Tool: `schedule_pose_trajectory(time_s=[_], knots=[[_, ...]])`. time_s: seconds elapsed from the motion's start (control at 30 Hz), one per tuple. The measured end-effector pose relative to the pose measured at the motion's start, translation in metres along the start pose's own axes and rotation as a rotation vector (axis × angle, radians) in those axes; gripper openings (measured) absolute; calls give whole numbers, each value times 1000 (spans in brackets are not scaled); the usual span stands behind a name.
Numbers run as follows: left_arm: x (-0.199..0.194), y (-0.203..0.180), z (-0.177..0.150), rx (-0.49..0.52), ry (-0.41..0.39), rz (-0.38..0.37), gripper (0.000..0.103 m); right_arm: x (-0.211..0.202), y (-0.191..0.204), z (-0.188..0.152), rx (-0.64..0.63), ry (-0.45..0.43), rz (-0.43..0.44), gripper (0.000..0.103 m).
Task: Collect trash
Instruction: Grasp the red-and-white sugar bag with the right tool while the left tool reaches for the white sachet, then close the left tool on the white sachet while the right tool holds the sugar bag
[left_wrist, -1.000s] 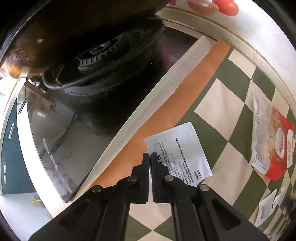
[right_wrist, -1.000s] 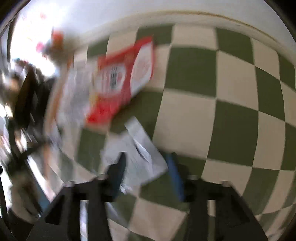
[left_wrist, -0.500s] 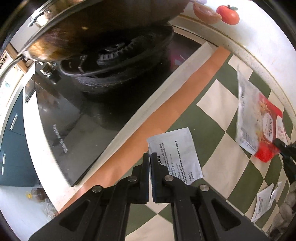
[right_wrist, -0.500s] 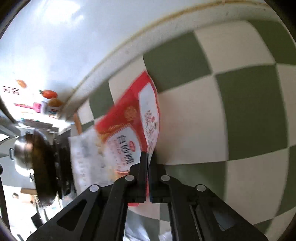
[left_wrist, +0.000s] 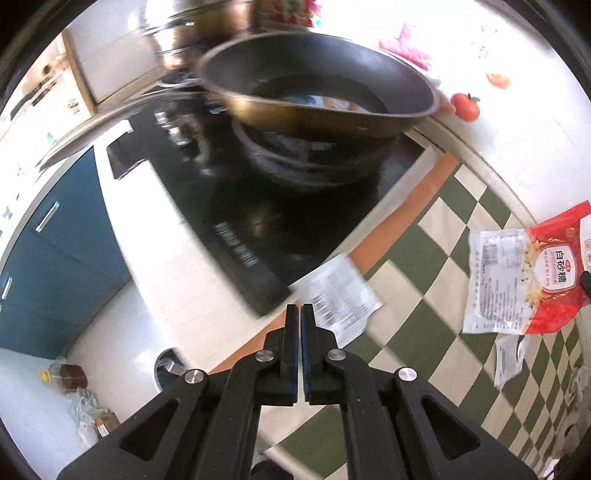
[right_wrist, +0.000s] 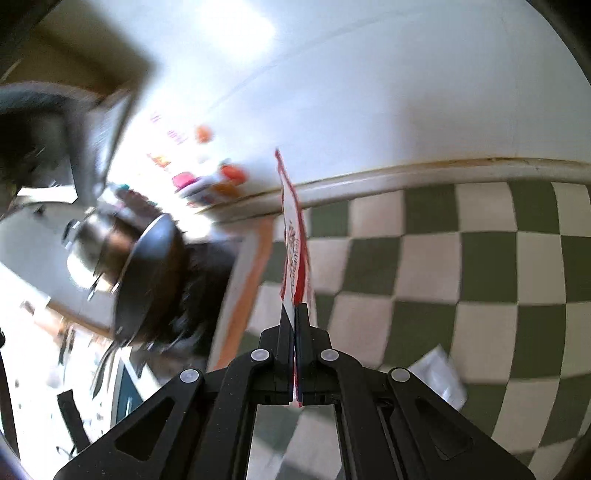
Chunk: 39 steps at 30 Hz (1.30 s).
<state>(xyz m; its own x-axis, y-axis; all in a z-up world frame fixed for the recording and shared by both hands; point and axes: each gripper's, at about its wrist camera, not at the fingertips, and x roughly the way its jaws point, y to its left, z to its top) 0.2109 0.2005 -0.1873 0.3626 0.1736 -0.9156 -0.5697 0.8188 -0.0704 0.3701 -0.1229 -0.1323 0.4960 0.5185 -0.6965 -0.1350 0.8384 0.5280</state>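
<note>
My left gripper (left_wrist: 299, 314) is shut on a white printed paper slip (left_wrist: 338, 293) and holds it lifted above the checkered cloth. My right gripper (right_wrist: 296, 314) is shut on the edge of a red and white sugar bag (right_wrist: 294, 236), which stands edge-on in the right wrist view. The same bag (left_wrist: 524, 280) hangs in the air at the right of the left wrist view. Another white paper slip (left_wrist: 509, 354) lies on the green and cream checkered cloth (left_wrist: 424, 325); one also shows in the right wrist view (right_wrist: 439, 373).
A black wok (left_wrist: 317, 99) sits on a burner of the black glass hob (left_wrist: 221, 206). A white counter (left_wrist: 162, 295) borders it, with blue cabinets (left_wrist: 48, 258) beyond. A white wall (right_wrist: 406, 92) with stickers runs behind the cloth.
Both grippers have risen and pulled back. The left one lifted its paper slip; the right one lifted the sugar bag off the cloth, turning it edge-on.
</note>
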Motion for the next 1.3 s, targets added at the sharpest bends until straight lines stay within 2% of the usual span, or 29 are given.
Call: schedule_pose_trajectory(time_s=[0.2,0.3,0.37,0.47,0.53,0.63,0.67,0.77,0.83,0.97,1.13,1.17,1.23,1.3], knots=[[-21,72,-36,-75,-11,26,0,-17,86,-69,-112,110,129,0],[-18,104,-51,-120,29,-8,0,-16,119,-106,-185,165,143,0],[-18,115,-55,-121,25,-24,1,-16,120,-120,-176,171,123,0],[-8,116,-55,-117,36,-52,2,-21,97,-124,-127,147,55,0],[8,106,-52,-123,82,-98,6,-28,66,-119,-76,129,-13,0],[25,83,-46,-113,114,-154,28,-51,18,-102,-15,64,-116,0],[27,78,-45,-111,117,-165,41,-58,3,-95,7,42,-144,0],[44,46,-30,-101,136,-211,44,-77,-43,-73,75,-25,-204,0],[57,21,-17,-79,154,-222,45,-73,-72,-61,145,-31,-212,0],[90,-19,5,-24,193,-185,46,-42,-107,-49,190,34,-215,0],[128,-42,15,21,249,-113,46,-5,-128,-47,224,103,-196,0],[127,-47,16,48,214,-90,48,1,-129,-48,224,112,-192,0],[131,-56,16,93,211,-42,48,11,-128,-48,213,130,-186,0],[131,-63,14,125,172,6,46,20,-125,-47,196,146,-180,0]])
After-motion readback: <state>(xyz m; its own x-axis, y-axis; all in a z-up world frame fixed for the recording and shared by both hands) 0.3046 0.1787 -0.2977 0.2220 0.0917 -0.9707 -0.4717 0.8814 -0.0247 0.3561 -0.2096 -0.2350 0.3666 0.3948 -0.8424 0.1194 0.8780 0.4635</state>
